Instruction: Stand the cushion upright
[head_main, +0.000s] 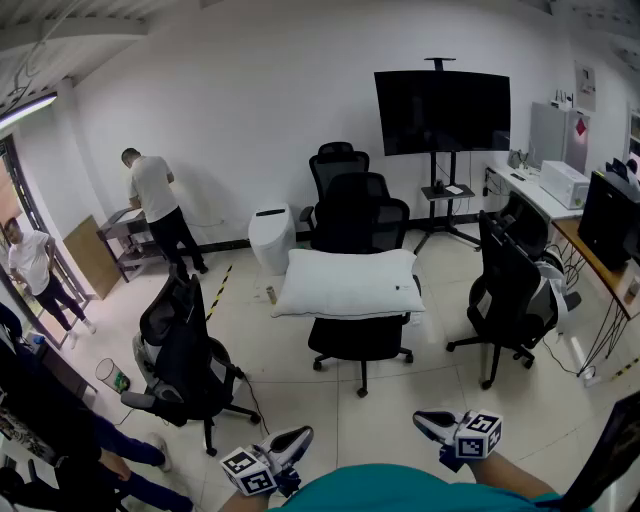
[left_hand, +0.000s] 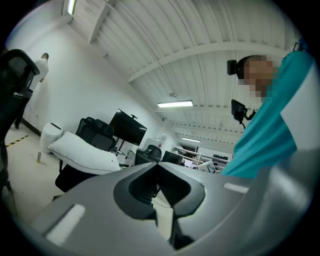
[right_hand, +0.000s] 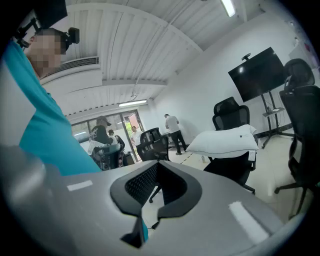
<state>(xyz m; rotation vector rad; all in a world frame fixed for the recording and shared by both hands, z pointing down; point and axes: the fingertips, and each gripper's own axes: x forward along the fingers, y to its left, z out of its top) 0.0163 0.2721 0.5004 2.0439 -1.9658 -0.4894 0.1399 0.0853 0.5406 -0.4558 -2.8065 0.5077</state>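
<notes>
I am holding my left gripper (head_main: 292, 442) low and close to my body, pointing it level, and its jaws are pressing tip to tip with nothing between them. My right gripper (head_main: 432, 421) is hovering beside it, well apart to the right and tipping slightly downward; its jaws are likewise meeting at the tips and carrying nothing. Neither one is touching anything.

The cushion (head_main: 346, 283), white and plump, is lying flat across the seat of a black office chair (head_main: 360, 342) in the middle of the room, well ahead of both grippers. It is overhanging the seat on both sides, and a small dark mark is showing near its right end. Behind it a second black chair (head_main: 338, 165) is standing by the wall.

Another black chair (head_main: 185, 352) is sitting to the left of the cushion's chair and one more (head_main: 508, 290) to the right, both apart from it. A dark screen (head_main: 442, 110) on a stand is rising at the back right, and a person in a white shirt (head_main: 152, 190) is bending over a low trolley at the back left
</notes>
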